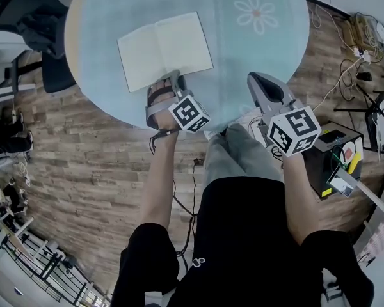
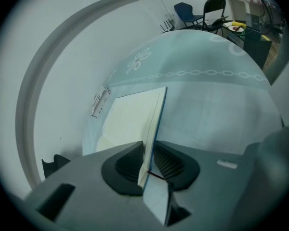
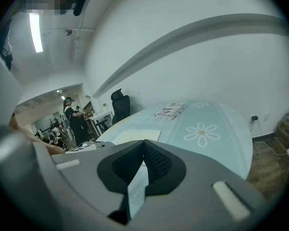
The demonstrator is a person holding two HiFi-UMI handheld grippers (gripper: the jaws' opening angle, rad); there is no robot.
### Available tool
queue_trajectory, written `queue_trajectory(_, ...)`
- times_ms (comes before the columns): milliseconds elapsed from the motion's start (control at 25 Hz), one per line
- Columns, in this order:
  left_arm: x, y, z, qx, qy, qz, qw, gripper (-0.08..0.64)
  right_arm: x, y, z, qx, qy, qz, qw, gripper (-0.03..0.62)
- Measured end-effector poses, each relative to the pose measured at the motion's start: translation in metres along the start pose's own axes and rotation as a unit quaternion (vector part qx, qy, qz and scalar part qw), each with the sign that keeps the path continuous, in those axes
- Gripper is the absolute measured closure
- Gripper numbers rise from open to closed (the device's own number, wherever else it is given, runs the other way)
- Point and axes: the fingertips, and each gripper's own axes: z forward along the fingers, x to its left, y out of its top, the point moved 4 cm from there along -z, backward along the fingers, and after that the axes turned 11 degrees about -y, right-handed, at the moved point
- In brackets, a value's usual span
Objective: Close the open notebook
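Observation:
The open notebook (image 1: 160,47) lies with blank cream pages up on the round pale-blue table (image 1: 269,50). My left gripper (image 1: 176,77) is at its near edge, under the right-hand page. In the left gripper view the jaws (image 2: 148,150) straddle that half of the notebook (image 2: 130,119); its page block and blue cover run edge-on between the dark pads, which are closed on it. My right gripper (image 1: 252,77) hovers over the table's near edge, well right of the notebook, with its jaws together and nothing in them. In the right gripper view the notebook (image 3: 135,136) shows just beyond the right gripper (image 3: 143,143).
A white flower print (image 1: 256,11) marks the tablecloth beyond the right gripper. A printed booklet (image 3: 169,110) lies at the table's far side. A dark chair (image 1: 45,24) stands at the left, a black box (image 1: 333,152) and cables (image 1: 358,37) on the wooden floor at right. A person (image 3: 73,119) stands far off.

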Motion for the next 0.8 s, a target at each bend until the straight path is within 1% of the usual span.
queue_trajectory(80,-0.001,-0.001,-0.003,-0.012,0.013,-0.019,0.9997,0.512,0.003,0.0,0.0,0.002,0.002,-0.003,1.0,0.586)
queue_trajectory(280,0.003,-0.005,-0.013,-0.042,0.035,-0.087,0.9947,0.528,0.013,-0.003,0.003,0.01,0.007,-0.012,1.0,0.586)
queue_trajectory(400,0.008,-0.01,-0.02,-0.07,0.044,-0.143,0.9862,0.534,0.022,-0.004,0.005,0.015,0.015,-0.02,1.0,0.586)
queue_trajectory(480,0.01,-0.014,-0.025,-0.094,0.044,-0.189,0.9765,0.537,0.027,-0.005,0.006,0.017,0.019,-0.025,0.999,0.586)
queue_trajectory(520,0.011,-0.016,-0.027,-0.107,0.042,-0.216,0.9697,0.537,0.03,-0.006,0.006,0.018,0.022,-0.027,0.999,0.586)
queue_trajectory(560,0.012,-0.02,-0.029,-0.119,0.037,-0.246,0.9612,0.538,0.033,-0.006,0.006,0.019,0.024,-0.03,0.999,0.586)
queue_trajectory(600,0.013,-0.023,-0.031,-0.131,0.031,-0.279,0.9509,0.54,0.036,-0.006,0.007,0.02,0.027,-0.033,0.999,0.586)
queue_trajectory(720,0.018,-0.032,-0.035,-0.162,0.01,-0.369,0.915,0.54,0.047,-0.006,0.009,0.024,0.037,-0.044,0.998,0.586)
queue_trajectory(800,0.02,-0.037,-0.036,-0.186,-0.009,-0.425,0.886,0.54,0.053,-0.006,0.01,0.027,0.042,-0.05,0.997,0.586)
